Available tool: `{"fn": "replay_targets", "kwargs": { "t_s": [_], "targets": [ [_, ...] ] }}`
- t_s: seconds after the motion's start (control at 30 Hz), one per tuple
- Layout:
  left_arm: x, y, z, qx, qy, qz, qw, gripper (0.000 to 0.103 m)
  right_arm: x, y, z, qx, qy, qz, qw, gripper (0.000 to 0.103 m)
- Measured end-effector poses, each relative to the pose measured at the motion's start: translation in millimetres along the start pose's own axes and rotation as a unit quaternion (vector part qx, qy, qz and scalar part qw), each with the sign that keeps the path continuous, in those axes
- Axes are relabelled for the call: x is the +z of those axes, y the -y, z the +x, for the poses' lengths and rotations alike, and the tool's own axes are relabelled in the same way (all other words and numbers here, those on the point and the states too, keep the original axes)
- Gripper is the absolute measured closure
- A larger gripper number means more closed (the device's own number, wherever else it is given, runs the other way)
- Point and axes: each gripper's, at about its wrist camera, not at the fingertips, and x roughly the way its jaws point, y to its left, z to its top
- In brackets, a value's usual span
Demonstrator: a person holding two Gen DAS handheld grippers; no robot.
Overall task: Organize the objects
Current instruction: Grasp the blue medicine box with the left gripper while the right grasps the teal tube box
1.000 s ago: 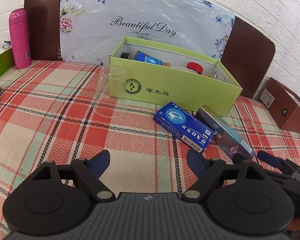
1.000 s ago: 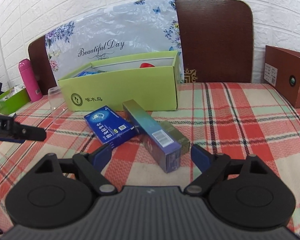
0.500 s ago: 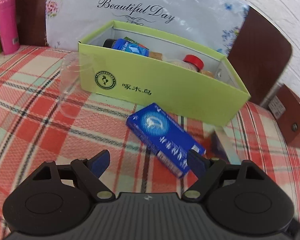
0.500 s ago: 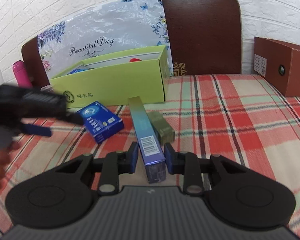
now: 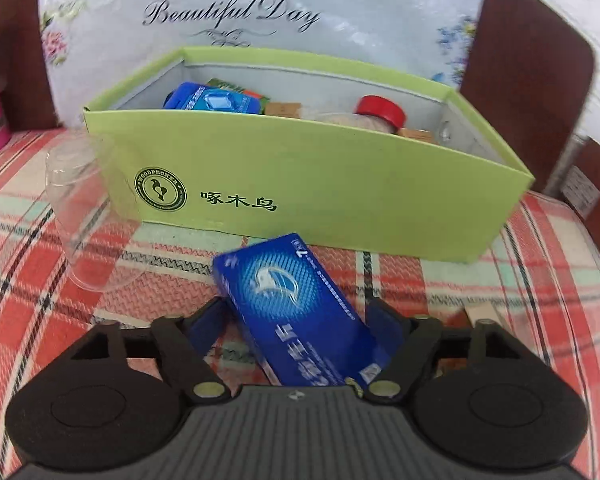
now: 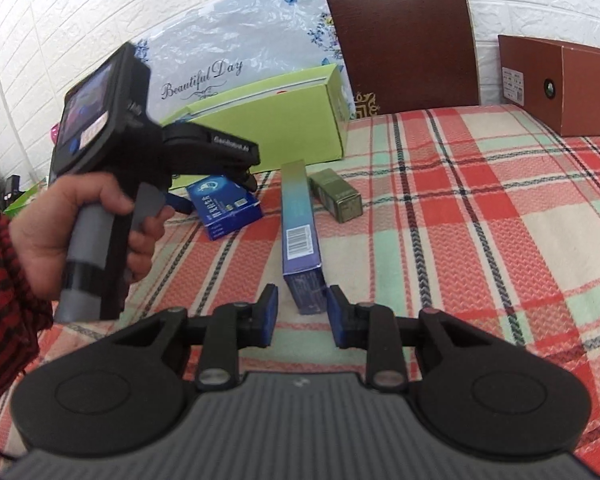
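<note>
The flat box [image 5: 300,312] lies between the left hand-held gripper [image 5: 296,332] fingers; beyond it stands the open box [image 5: 320,196], a glass [image 5: 84,220] to its left on the table [image 5: 28,280].

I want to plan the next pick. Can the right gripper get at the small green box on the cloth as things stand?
Probably not yet: the right gripper has just been closing around the end of the long purple box. The small green box lies uncovered just beyond, beside it.

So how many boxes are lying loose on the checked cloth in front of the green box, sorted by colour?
Blue flat box: 1
Long blue-to-purple box: 1
Olive green box: 1
Total: 3 loose boxes in front of the green open box.
</note>
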Motion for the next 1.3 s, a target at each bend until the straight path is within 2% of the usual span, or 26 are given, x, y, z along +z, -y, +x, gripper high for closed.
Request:
{"fn": "replay_targets", "kwargs": {
  "t_s": [0.1,0.17,0.23,0.4,0.5,0.53,0.57,0.63,0.7,0.73,0.77,0.83,0.93,1.0,1.03,1.1,1.13,1.17,1.3],
  "targets": [
    [-17,-20,-19,-0.048,-0.006,0.025,0.9985,0.032,-2,-8,-4,0.018,0.001,-0.011,1.000,0.085],
    [-32,-33,-33,-0.059,-0.009,0.037,0.9975,0.033,-2,-17,-5,0.009,0.006,-0.037,0.999,0.085],
    [-45,-47,-45,-0.059,-0.012,0.031,0.9977,0.033,0,-23,-5,-0.002,0.011,-0.045,0.999,0.085],
    [-65,-76,-73,-0.027,-0.023,-0.008,0.9993,0.031,8,-28,-4,-0.023,0.028,-0.040,0.999,0.081],
    [-74,-92,-87,-0.027,-0.020,-0.028,0.9991,0.022,11,-28,-10,-0.027,0.054,-0.035,0.998,0.081],
    [-76,-96,-90,-0.024,-0.019,-0.032,0.9990,0.022,14,-26,-10,-0.036,0.062,-0.029,0.997,0.074],
    [-78,-98,-92,-0.022,-0.020,-0.035,0.9989,0.022,17,-26,-9,-0.045,0.065,-0.026,0.997,0.060],
    [-79,-101,-92,-0.025,-0.024,-0.038,0.9987,0.022,25,-26,2,-0.058,0.065,-0.037,0.996,0.056],
    [-79,-101,-91,-0.026,-0.030,-0.042,0.9983,0.022,30,-29,20,-0.078,0.053,-0.059,0.994,0.061],
    [-79,-100,-90,-0.030,-0.032,-0.043,0.9981,0.022,31,-33,28,-0.079,0.051,-0.072,0.993,0.075],
    [-79,-100,-90,-0.034,-0.032,-0.043,0.9980,0.022,31,-38,34,-0.072,0.049,-0.082,0.993,0.078],
    [-81,-100,-91,-0.037,-0.032,-0.040,0.9980,0.022,28,-52,41,-0.050,0.045,-0.108,0.992,0.078],
    [-81,-105,-90,-0.038,-0.032,-0.049,0.9976,0.022,14,-79,46,0.023,0.015,-0.166,0.986,0.078],
    [-80,-107,-90,-0.038,-0.033,-0.055,0.9972,0.022,6,-89,42,0.035,0.016,-0.181,0.983,0.078],
    [-80,-107,-90,-0.038,-0.033,-0.055,0.9972,0.022,5,-89,39,0.034,0.021,-0.174,0.984,0.075],
    [-79,-105,-89,-0.039,-0.034,-0.051,0.9974,0.021,9,-83,36,0.021,0.034,-0.148,0.988,0.060],
    [-77,-102,-87,-0.041,-0.035,-0.047,0.9974,0.021,13,-79,38,0.000,0.037,-0.133,0.990,0.046],
    [-74,-97,-85,-0.042,-0.037,-0.042,0.9975,0.021,16,-75,41,-0.019,0.035,-0.122,0.992,0.042],
    [-65,-80,-72,-0.047,-0.039,-0.019,0.9979,0.020,29,-59,62,-0.047,0.010,-0.094,0.994,0.042]
  ]
}}
